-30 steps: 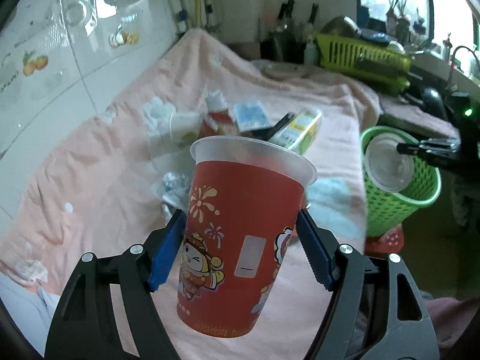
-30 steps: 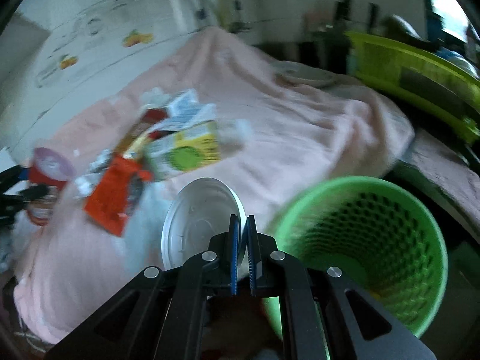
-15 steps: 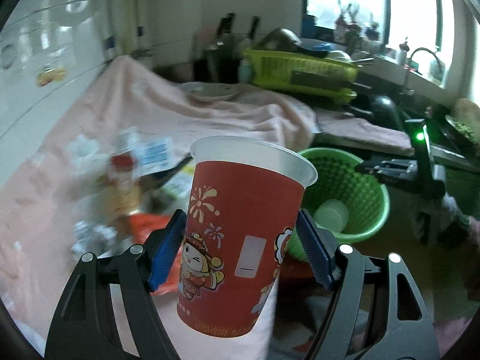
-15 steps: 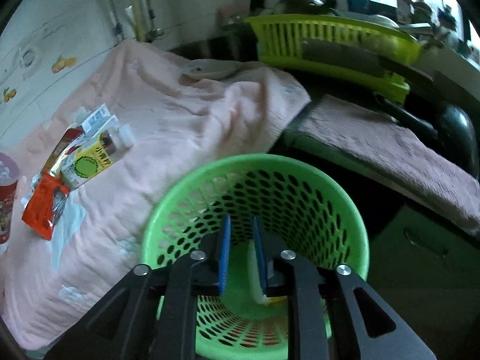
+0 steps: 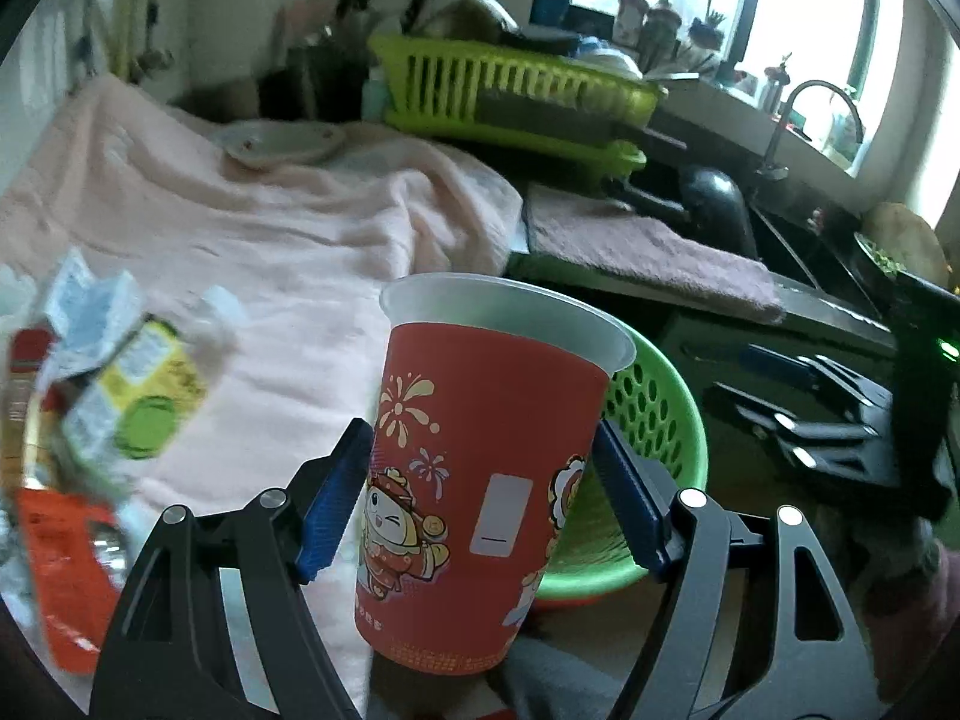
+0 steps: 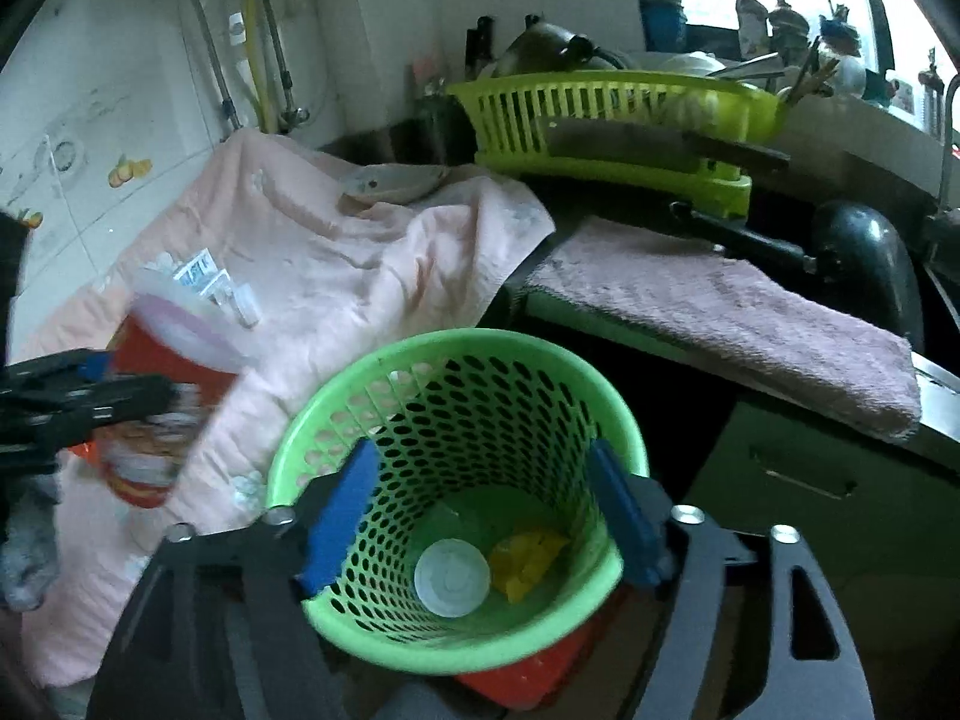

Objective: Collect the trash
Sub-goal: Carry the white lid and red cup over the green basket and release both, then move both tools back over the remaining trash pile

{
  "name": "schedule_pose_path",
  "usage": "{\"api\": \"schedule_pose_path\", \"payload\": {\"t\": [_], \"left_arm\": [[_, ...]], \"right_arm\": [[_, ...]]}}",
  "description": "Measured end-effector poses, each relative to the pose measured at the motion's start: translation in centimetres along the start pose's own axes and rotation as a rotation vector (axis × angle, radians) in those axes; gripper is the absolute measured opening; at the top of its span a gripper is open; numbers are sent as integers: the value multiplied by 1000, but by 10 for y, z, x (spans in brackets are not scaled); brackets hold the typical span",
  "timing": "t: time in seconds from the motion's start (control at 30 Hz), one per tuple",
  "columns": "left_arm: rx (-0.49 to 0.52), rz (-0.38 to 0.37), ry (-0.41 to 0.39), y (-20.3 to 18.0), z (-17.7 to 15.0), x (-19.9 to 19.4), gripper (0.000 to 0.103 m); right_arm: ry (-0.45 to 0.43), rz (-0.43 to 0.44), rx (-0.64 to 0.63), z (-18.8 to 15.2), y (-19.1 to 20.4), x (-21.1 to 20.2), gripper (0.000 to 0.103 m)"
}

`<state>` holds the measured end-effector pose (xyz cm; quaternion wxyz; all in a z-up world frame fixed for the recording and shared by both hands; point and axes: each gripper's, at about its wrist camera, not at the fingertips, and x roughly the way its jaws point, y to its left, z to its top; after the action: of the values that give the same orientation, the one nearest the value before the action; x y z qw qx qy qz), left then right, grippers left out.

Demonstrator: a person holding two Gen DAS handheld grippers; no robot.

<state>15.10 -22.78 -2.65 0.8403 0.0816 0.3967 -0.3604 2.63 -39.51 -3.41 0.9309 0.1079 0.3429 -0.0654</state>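
The left gripper (image 5: 480, 498) clamps the upright red cup (image 5: 480, 456) on both sides, the green basket (image 5: 654, 420) lying just behind and right of it, while the right gripper (image 6: 480, 516), jaws opening and empty, hangs over the basket.

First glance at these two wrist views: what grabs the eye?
The red cartoon-print cup fills the middle of the left wrist view, clamped between the left gripper pads. In the right wrist view the green perforated basket sits right below the right gripper, whose jaws are opening with nothing between them; a white lid and a yellow scrap lie at its bottom. More wrappers and cartons litter the pink cloth at left.
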Motion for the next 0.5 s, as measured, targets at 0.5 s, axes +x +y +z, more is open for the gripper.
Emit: {"api": "schedule_pose_path", "payload": {"t": [0.5], "left_arm": [[-33, -30, 22, -24, 2, 36, 81]], "right_arm": [[-28, 6, 45, -9, -10, -11, 91]]}}
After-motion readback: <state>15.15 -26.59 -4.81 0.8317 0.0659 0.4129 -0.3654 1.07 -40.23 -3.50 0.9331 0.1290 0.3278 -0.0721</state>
